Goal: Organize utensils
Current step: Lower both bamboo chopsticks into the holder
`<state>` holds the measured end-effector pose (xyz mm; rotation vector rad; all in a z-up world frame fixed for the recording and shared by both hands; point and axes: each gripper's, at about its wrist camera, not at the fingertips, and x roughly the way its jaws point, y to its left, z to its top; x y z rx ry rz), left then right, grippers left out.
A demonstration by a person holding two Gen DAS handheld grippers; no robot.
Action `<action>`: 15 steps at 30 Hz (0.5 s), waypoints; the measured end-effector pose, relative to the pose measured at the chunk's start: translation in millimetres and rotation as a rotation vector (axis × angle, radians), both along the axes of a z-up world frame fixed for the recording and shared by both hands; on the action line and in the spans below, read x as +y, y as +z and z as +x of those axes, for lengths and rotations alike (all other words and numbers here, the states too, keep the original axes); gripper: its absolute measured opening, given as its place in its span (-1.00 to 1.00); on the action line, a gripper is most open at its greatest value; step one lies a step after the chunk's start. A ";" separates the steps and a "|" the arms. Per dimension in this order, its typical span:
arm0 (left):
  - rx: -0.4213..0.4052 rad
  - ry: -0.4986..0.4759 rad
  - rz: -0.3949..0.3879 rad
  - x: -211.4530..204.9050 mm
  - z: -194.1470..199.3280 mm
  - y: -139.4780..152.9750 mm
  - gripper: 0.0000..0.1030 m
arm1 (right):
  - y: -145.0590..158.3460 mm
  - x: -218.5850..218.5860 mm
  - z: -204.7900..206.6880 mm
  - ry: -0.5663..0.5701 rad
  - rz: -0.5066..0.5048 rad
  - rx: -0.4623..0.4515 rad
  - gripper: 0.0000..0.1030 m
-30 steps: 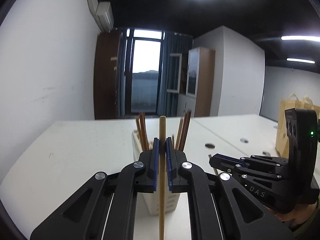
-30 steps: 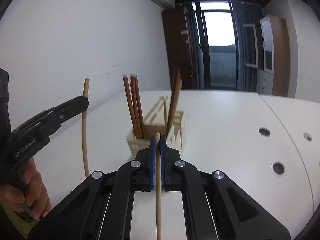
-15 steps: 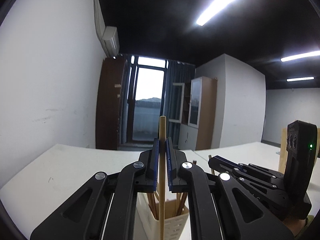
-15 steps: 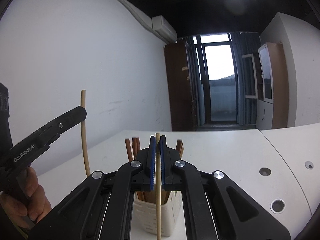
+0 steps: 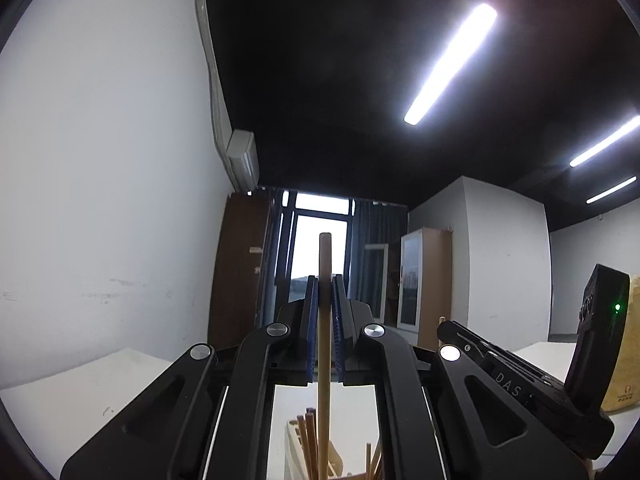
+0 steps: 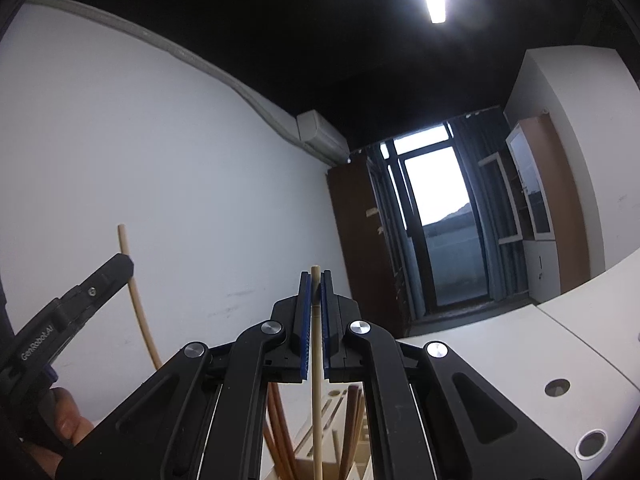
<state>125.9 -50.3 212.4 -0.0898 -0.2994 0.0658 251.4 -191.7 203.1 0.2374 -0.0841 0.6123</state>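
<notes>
The utensil holder [image 5: 336,460] is cut off by the bottom edge in both views, its base and compartments unseen behind the tool linkages. The lower ends of both held chopsticks [image 5: 325,360] [image 6: 316,380] run out of frame. The hand [image 6: 60,432] on the left tool [image 6: 116,268] shows only a few fingers at the edge

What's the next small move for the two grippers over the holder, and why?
Probably lower both chopsticks straight down into the utensil holder. The left gripper is shut on a light chopstick and the right gripper on a thinner chopstick; both hang upright with their lower ends at the holder, where darker chopsticks already stand. Release only once they are inside.
</notes>
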 end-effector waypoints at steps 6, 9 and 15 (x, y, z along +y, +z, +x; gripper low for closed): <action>-0.073 0.001 -0.076 7.1 6.8 -8.5 -0.88 | -4.3 -8.1 12.5 -0.015 0.123 -0.033 -0.90; -0.053 0.007 -0.079 6.3 21.1 -14.0 -0.88 | -9.9 -3.9 21.8 0.000 0.132 -0.034 -0.90; 0.041 -0.012 -0.094 11.0 47.8 -29.0 -0.88 | -24.6 9.2 25.5 0.034 0.092 -0.033 -0.90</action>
